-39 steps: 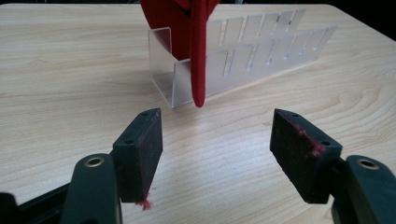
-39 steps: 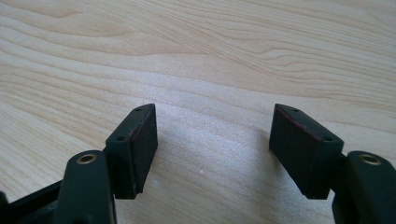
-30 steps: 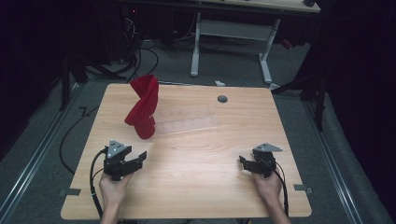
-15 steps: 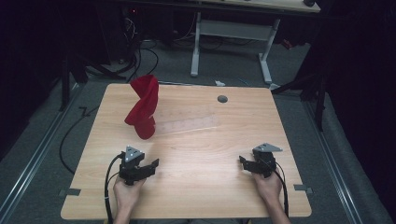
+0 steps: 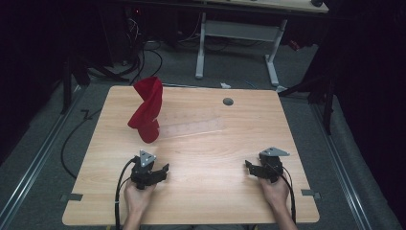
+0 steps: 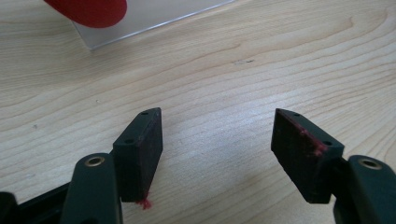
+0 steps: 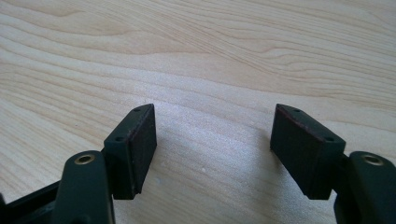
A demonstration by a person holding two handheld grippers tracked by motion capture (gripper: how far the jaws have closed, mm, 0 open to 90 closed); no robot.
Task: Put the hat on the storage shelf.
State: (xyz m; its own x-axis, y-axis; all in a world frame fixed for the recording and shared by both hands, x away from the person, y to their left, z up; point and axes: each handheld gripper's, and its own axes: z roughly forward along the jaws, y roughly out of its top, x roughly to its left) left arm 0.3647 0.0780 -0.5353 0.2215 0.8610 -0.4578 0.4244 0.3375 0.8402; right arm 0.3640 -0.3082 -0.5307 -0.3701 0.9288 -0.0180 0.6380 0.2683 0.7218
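- A wooden table takes up the middle of the high view, its pale grain running side to side; dark floor and cables surround it.
- The left gripper sits in the lower left of the high view, over the near part of the table, held by the person's left hand coming up from the bottom edge.
- In the left gripper view its two black jaws stand wide apart with bare wood between them and nothing held; bits of red fluff cling to the pads.
- The right gripper sits in the lower right of the high view, held by the right hand, with its grey three-cornered plate on top.
- In the right gripper view, the gripper has its jaws spread just as wide, and only wood grain lies between them; it grasps nothing.
- A red cloth stands twisted and upright in the upper left part of the table in the high view, well apart from both grippers.
- The foot of the cloth rests at the left end of a clear plastic sheet, which lies flat across the middle of the table.
- In the left gripper view, the sheet's corner and a rounded red edge of the cloth appear at the top left of the frame, ahead of the jaws.
- A small dark round grommet sits in the tabletop near its far edge, right of centre in the high view.
- A desk frame with white legs stands on the floor beyond the table, at the top of the high view.
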